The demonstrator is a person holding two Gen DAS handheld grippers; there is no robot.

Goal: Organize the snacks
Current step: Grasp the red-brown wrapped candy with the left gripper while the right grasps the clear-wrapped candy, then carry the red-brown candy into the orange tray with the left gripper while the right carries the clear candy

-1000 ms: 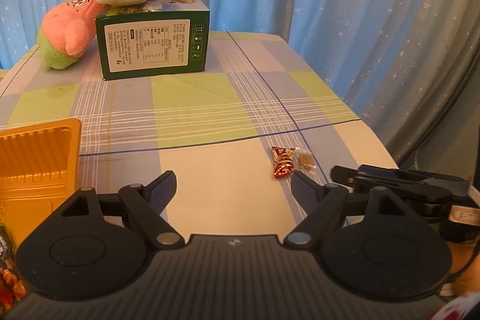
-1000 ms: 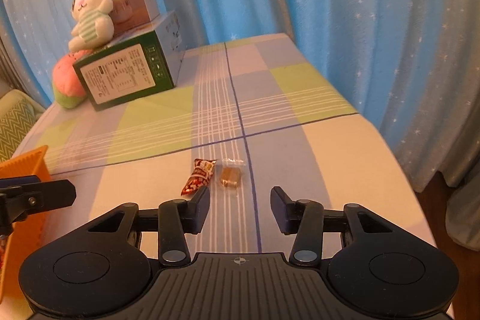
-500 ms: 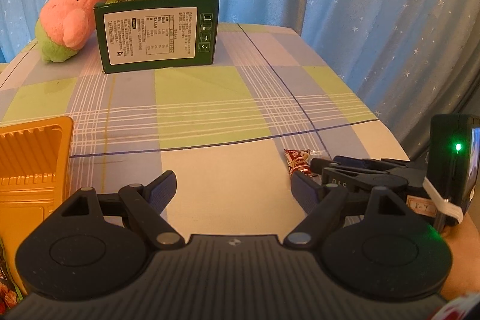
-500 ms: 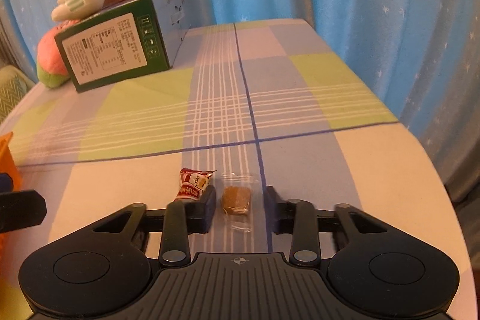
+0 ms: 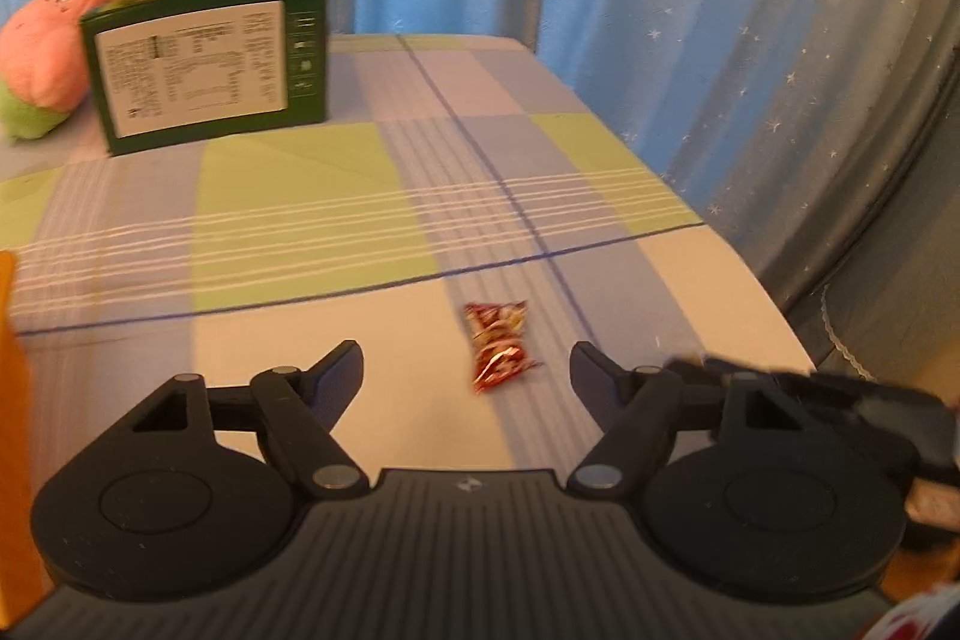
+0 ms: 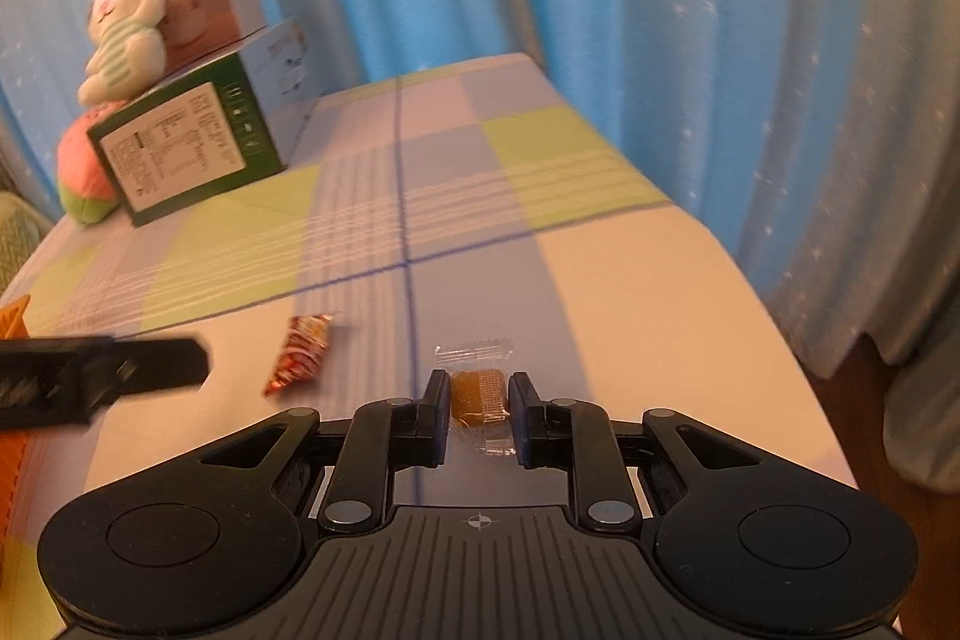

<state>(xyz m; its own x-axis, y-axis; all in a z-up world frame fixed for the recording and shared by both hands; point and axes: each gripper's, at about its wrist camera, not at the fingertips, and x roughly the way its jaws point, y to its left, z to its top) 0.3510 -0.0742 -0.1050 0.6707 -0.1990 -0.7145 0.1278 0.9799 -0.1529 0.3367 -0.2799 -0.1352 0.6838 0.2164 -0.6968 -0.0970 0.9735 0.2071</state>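
The right gripper (image 6: 479,399) is pinching the brown candy (image 6: 477,393) low in the frame's centre; lifting straight should be keeping it from slipping. The left gripper (image 5: 467,370) is hanging open around the red snack (image 5: 497,346), mid-frame.

Checked table (image 5: 300,196): red snack (image 5: 497,353), green box (image 5: 210,70)

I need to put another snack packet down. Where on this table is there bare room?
Bare cloth lies between the green box and the red candy, and along the right edge. It is crowded by the red candy, where the right gripper holds the brown candy.
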